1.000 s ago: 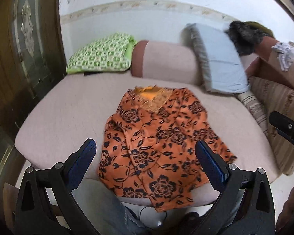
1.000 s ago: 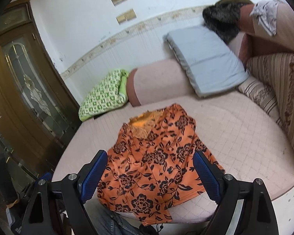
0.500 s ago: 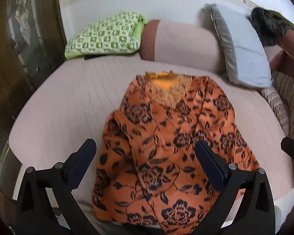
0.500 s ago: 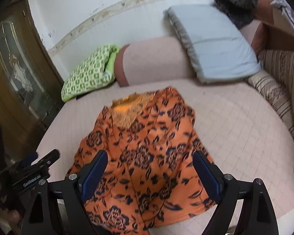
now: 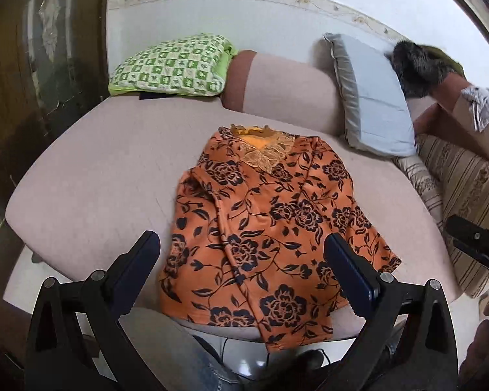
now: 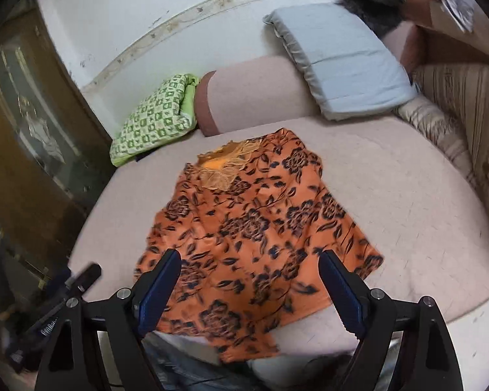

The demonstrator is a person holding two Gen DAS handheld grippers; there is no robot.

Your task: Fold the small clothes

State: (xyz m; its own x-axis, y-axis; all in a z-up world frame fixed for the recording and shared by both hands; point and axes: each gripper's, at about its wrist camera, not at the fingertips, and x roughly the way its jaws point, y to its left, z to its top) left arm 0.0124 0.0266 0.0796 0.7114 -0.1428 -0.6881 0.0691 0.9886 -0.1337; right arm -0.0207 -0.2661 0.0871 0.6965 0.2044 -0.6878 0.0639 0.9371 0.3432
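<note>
I see the orange blouse with a black flower print and a lace-trimmed neckline [image 5: 264, 224] lying on the pinkish-beige quilted seat of the corner sofa [image 5: 91, 176], its collar toward the backrest and its hem hanging a little over the front edge; the garment's left-hand side in my view is folded in over the body, making a long crease down the front. In the right wrist view the same blouse [image 6: 251, 231] sits in the middle of the seat, slightly blurred. My left gripper [image 5: 241, 260] hovers above the lower part of the blouse with its blue-padded jaws spread wide and nothing between them; its fingers [image 5: 137, 267] frame the hem without touching the cloth as far as I can tell. My right gripper [image 6: 249, 277] is likewise spread wide and empty, poised over the hem. At the far left of the backrest lies a green-and-white checked cushion [image 5: 172, 65], just beside a pink bolster with a brown end [image 5: 287, 91], and a pale grey-blue pillow [image 5: 371, 97] leans against the corner. Behind that sits a dark furry item [image 5: 417, 65]. A striped beige cushion [image 5: 456, 189] runs along the right side, and a dark wooden cabinet with glass doors [image 6: 26, 130] stands on the left.
</note>
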